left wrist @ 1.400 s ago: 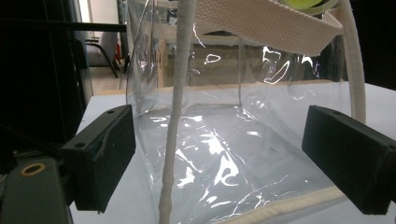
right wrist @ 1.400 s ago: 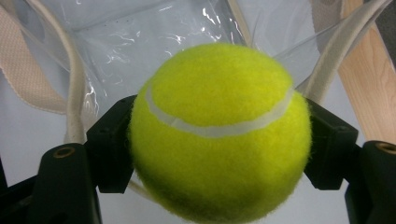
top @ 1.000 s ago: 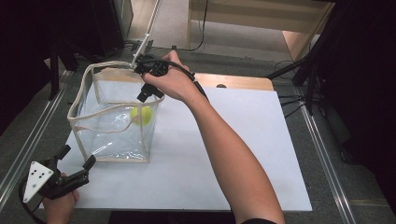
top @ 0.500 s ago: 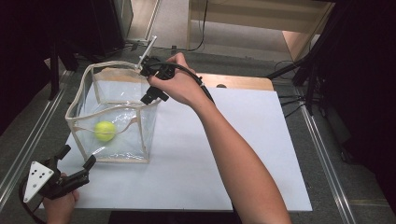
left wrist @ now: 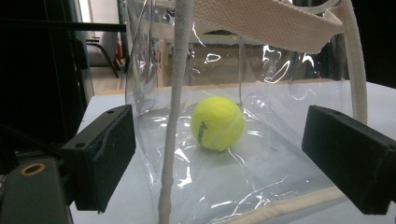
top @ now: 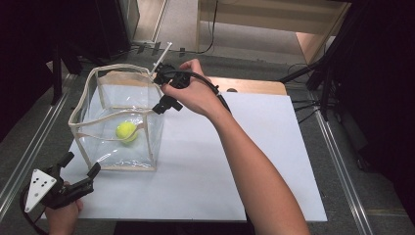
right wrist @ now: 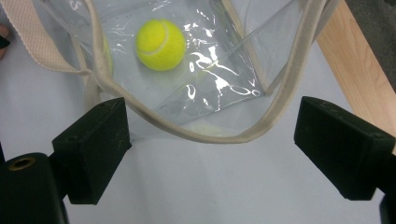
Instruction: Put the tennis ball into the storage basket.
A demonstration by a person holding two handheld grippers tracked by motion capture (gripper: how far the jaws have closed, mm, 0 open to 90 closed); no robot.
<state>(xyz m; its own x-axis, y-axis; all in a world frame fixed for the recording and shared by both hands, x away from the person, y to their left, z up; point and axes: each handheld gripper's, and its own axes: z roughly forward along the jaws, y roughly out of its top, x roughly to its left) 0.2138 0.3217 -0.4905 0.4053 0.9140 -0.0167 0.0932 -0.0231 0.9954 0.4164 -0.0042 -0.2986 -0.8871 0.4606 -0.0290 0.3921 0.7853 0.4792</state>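
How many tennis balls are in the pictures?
1. The tennis ball lies on the bottom of the clear bag, nearer its front left side. No other ball is visible.

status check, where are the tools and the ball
Both tools open: right tool over bag rim, left tool low beside bag. Tennis ball inside clear bag. Nothing obstructing.
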